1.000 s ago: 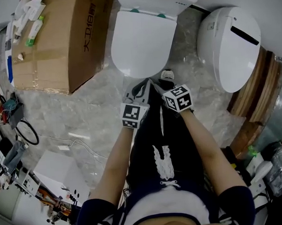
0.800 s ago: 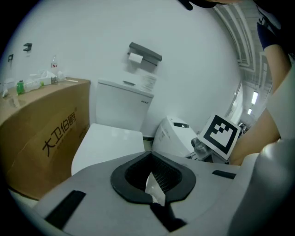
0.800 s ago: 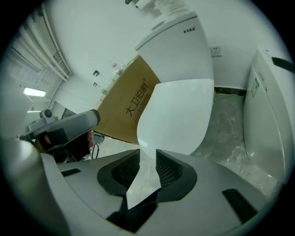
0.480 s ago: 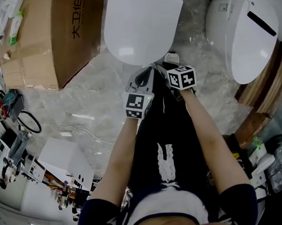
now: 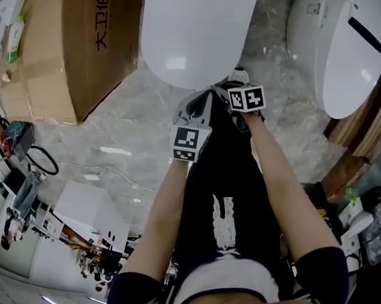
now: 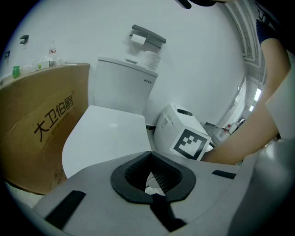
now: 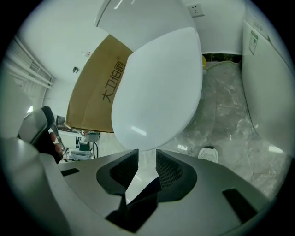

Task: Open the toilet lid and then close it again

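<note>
White glossy oval toilet lid (image 5: 192,35) stays closed; right gripper (image 7: 144,159), jaws narrowly apart, has edged nearer its rim; left gripper (image 6: 150,157) pinched together, empty.

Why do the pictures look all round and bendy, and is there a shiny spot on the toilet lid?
Left gripper view: the wide lens curves the cardboard box edge and darkens the corners. Right gripper view: the same bending, plus a small bright streak on the toilet lid. Head view: a soft glare patch near the lid's front edge.
</note>
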`<state>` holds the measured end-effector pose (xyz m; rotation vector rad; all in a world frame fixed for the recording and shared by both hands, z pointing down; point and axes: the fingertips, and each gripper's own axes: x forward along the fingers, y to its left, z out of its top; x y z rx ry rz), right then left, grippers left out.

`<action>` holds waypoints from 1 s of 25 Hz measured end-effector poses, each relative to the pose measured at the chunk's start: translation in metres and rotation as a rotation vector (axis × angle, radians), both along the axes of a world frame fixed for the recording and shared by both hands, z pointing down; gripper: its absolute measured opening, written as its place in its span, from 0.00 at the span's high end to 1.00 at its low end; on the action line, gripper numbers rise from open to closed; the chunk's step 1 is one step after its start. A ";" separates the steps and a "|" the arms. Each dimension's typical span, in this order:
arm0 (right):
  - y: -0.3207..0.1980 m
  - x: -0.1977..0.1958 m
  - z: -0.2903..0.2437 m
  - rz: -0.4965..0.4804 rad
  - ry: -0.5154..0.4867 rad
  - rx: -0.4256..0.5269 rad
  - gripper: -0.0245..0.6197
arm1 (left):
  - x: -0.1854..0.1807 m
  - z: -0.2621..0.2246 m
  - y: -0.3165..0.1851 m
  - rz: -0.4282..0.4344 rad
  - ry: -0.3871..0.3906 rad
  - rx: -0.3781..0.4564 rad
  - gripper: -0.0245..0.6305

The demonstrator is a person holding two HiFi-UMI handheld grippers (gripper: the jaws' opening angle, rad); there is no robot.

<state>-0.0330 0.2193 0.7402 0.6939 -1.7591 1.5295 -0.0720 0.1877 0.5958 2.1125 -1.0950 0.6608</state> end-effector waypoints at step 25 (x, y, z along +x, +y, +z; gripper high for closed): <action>-0.013 0.003 0.020 0.302 -0.079 -0.116 0.86 | 0.012 0.027 0.015 0.100 -0.034 -0.080 0.95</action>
